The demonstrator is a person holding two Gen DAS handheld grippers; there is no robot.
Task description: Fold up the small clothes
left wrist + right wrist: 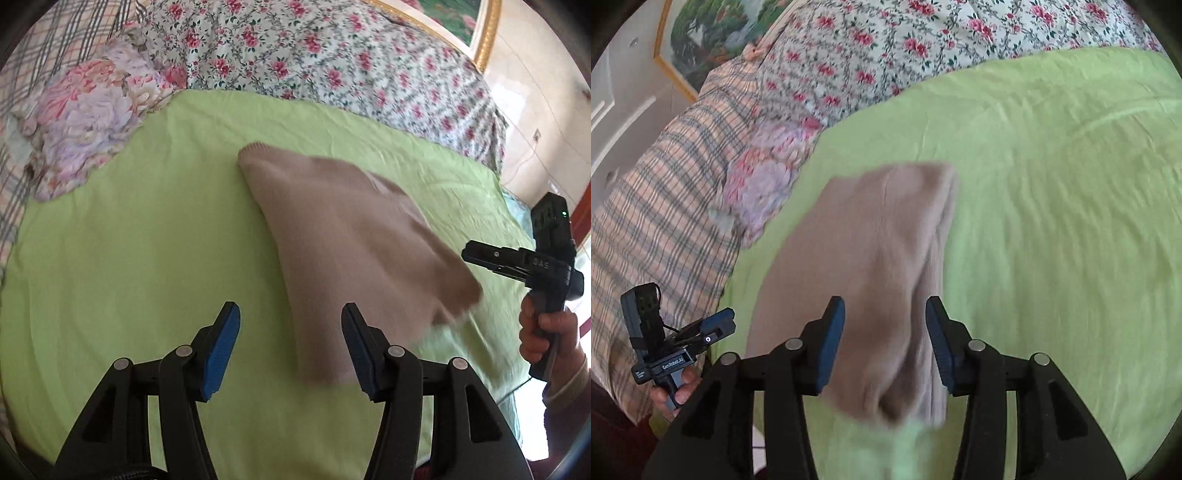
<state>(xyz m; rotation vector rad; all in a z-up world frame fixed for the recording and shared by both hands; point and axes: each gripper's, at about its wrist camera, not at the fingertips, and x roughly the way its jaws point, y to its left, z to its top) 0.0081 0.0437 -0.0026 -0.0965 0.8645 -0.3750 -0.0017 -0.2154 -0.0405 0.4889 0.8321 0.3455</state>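
Note:
A small beige knit garment (332,240) lies folded on the green sheet (147,258), its near edge blurred. My left gripper (290,347) is open just in front of the garment's near left corner, with nothing pressed between its blue pads. In the right wrist view the same garment (871,258) runs away from my right gripper (885,343). That gripper is open, and the cloth shows in the gap with neither pad touching it. The right gripper (476,254), held in a hand, appears at the right edge of the left wrist view. The left gripper (716,325) shows at the lower left of the right wrist view.
A floral quilt (332,55) is bunched along the far side of the bed. A flowered pillow (85,122) and plaid bedding (665,184) lie at the left. A gold-framed picture (480,22) hangs on the wall behind. The green sheet (1071,221) stretches out to the right.

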